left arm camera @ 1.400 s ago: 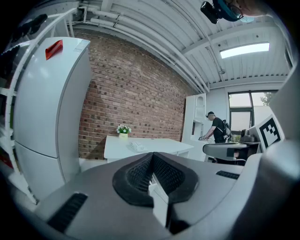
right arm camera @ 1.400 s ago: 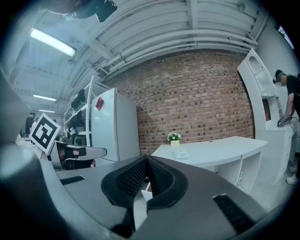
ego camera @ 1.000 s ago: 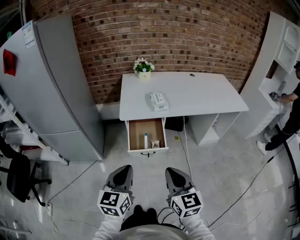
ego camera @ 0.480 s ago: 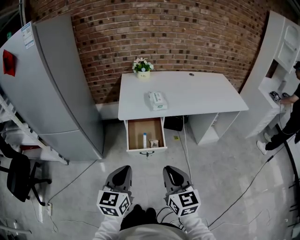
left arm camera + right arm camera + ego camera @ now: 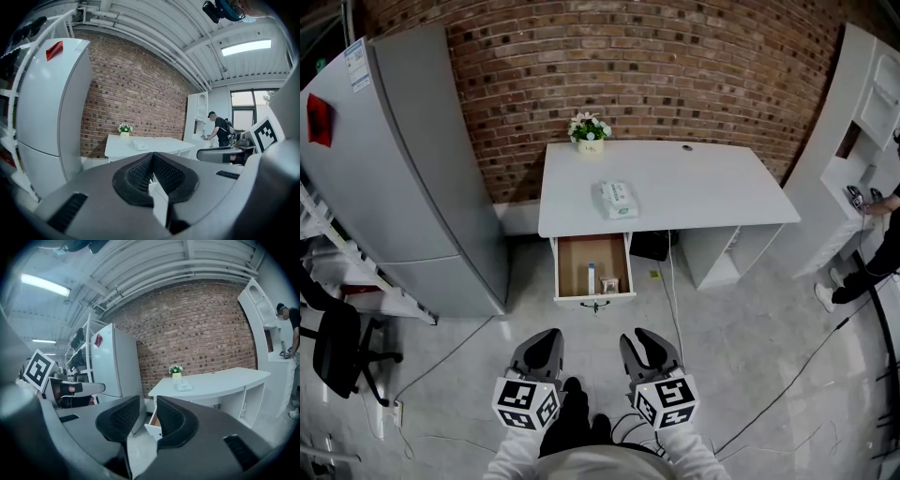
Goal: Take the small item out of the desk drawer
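Note:
The white desk (image 5: 694, 187) stands against the brick wall with its wooden drawer (image 5: 565, 272) pulled open. Inside lie a small boxy item (image 5: 608, 284) and a slim white stick (image 5: 592, 279). Both grippers hang low in the head view, well short of the drawer and above the floor. My left gripper (image 5: 546, 341) is shut, its pads meeting (image 5: 152, 159) with nothing between them. My right gripper (image 5: 643, 339) has just been opening. In the right gripper view (image 5: 147, 408) a gap shows between its pads, which hold nothing. The drawer front (image 5: 153, 430) shows through that gap.
A tissue pack (image 5: 617, 199) and a flower pot (image 5: 589, 131) sit on the desktop. A grey fridge (image 5: 403, 169) stands left, with a black office chair (image 5: 337, 347) near it. White shelving (image 5: 862, 103) and a person (image 5: 877, 253) are at the right. Cables (image 5: 675, 309) trail over the floor.
The right gripper's jaws have parted from shut to open and it has shifted slightly left. The left gripper has stayed put and shut.

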A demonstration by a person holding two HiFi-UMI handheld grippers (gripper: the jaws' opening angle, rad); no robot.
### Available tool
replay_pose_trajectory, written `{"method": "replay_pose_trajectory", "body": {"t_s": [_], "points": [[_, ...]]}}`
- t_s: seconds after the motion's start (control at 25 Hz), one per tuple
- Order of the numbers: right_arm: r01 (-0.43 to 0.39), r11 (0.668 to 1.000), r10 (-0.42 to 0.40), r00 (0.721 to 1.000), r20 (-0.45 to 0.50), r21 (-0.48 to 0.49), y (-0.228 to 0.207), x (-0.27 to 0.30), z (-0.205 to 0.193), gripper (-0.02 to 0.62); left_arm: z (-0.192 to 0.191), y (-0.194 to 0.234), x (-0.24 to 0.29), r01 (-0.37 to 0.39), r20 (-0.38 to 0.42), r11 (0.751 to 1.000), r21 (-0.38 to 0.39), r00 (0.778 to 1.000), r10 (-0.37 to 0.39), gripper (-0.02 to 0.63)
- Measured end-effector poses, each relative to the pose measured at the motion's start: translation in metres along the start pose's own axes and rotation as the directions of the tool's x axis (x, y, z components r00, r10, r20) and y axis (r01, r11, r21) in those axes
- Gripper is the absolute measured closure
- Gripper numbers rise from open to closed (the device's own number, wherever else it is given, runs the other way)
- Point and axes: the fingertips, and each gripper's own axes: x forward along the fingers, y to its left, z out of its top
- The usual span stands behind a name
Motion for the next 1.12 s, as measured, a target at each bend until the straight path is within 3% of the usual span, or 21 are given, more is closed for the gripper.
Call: {"method": "replay_pose_trajectory", "body": {"t_s": [0.52, 1.12], "points": [[0.004, 1.0, -0.002, 0.998, -0.065, 0.031, -0.014, 0.062, -0.006, 0.399, -0.004, 0.042, 0.044, 0.004, -0.025, 0.999, -0.045, 1.0, -0.005, 0.589], [0.042, 0.998, -0.032, 0.983, -0.181, 0.051, -0.044, 0.211, -0.011, 0.382, 0.0, 0.142, 0.159, 0.051, -0.075, 0.996, -0.068, 0.996, -0.056, 0.588]]}}
